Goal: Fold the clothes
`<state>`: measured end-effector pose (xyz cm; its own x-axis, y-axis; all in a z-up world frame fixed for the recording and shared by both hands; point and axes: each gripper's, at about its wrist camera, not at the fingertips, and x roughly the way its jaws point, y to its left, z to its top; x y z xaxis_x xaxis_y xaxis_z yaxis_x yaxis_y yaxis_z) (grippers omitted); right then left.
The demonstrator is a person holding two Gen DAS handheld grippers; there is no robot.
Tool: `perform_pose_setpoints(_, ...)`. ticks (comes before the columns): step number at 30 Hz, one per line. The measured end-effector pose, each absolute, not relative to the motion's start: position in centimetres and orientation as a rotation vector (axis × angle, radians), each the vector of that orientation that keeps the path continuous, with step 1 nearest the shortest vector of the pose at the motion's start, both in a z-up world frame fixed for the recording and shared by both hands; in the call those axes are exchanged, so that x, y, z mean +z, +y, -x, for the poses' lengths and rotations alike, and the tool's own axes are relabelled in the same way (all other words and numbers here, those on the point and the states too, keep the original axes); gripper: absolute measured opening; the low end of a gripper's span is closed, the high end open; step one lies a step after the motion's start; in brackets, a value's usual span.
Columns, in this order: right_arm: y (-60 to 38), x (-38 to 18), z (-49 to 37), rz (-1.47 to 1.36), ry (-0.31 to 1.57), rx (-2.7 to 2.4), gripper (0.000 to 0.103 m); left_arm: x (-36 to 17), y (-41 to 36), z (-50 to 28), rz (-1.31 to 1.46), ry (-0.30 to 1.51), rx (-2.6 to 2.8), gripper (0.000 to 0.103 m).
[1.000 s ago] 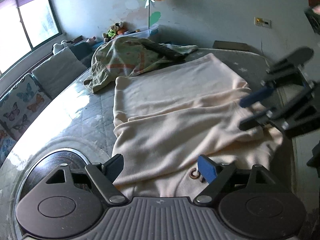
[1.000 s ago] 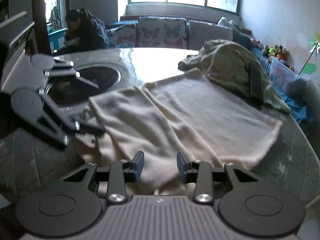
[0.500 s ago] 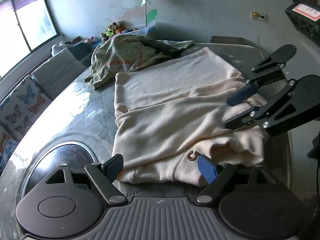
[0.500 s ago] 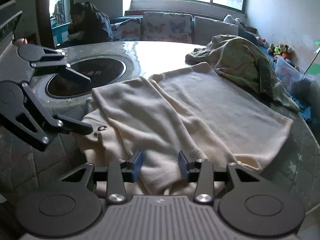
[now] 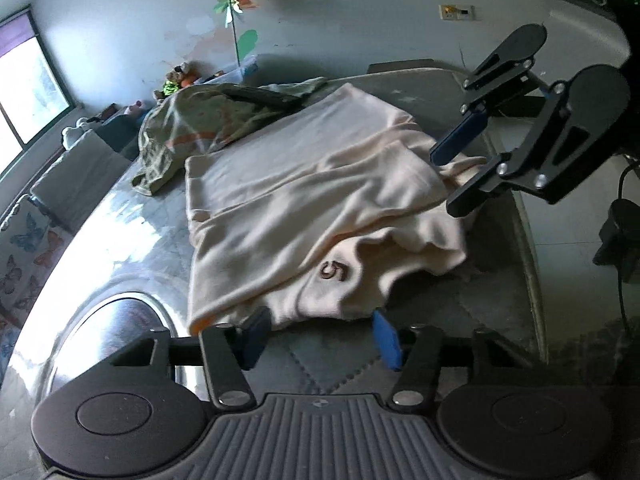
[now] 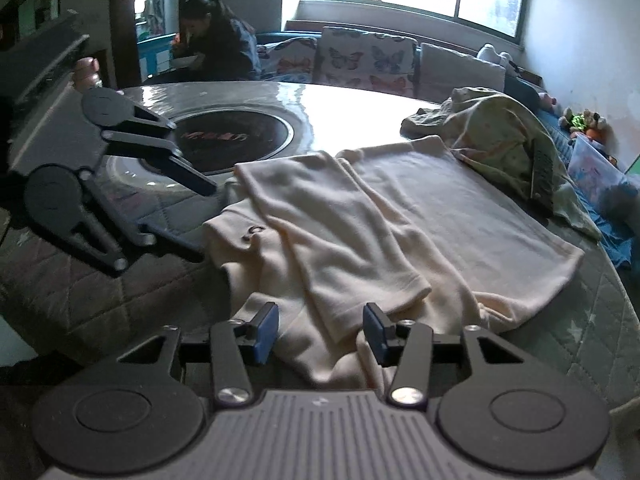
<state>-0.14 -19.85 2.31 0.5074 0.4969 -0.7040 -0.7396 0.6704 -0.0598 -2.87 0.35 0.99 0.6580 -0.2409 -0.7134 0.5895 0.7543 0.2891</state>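
Observation:
A cream garment (image 5: 304, 200) with a brown "5" (image 5: 334, 271) lies partly folded on the quilted mat (image 5: 440, 312); a long flap is laid over its middle (image 6: 332, 240). My left gripper (image 5: 320, 340) is open just short of the garment's near hem, nothing between its fingers. My right gripper (image 6: 320, 332) is open at the other side, with a rumpled edge of the garment lying between and under its fingers. Each gripper shows in the other's view: the right one (image 5: 448, 176) open beside a crumpled sleeve, the left one (image 6: 200, 216) open at the "5" corner.
A green patterned garment (image 5: 192, 128) is heaped at the far end with a dark flat object (image 5: 260, 96) on it. The round glossy table (image 6: 352, 108) has a black disc inset (image 6: 236, 136). A person (image 6: 216, 48) sits behind, near a butterfly-cushioned sofa (image 6: 360, 60).
Both grippers have drawn back from the garment. The left one was over the hem and now sits short of it, uncovering the "5". The garment lies still.

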Motion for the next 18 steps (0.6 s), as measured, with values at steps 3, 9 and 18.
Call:
perform_pose_setpoints(3, -19.9, 2.5, 0.7, 0.398, 0.704, 0.778, 0.056, 0.7, -0.1, 2.6, -0.54, 0.699, -0.504, 0.033)
perform_pose_setpoints(9, -19.6, 2.5, 1.6, 0.44, 0.685, 0.803, 0.06, 1.3, -0.2, 1.4, -0.504, 0.685, -0.48, 0.013)
perform_pose_setpoints(18, -18.1, 1.8, 2.2, 0.529, 0.629, 0.826, 0.067, 3.7, 0.1, -3.1, -0.344, 0.684, -0.463, 0.012)
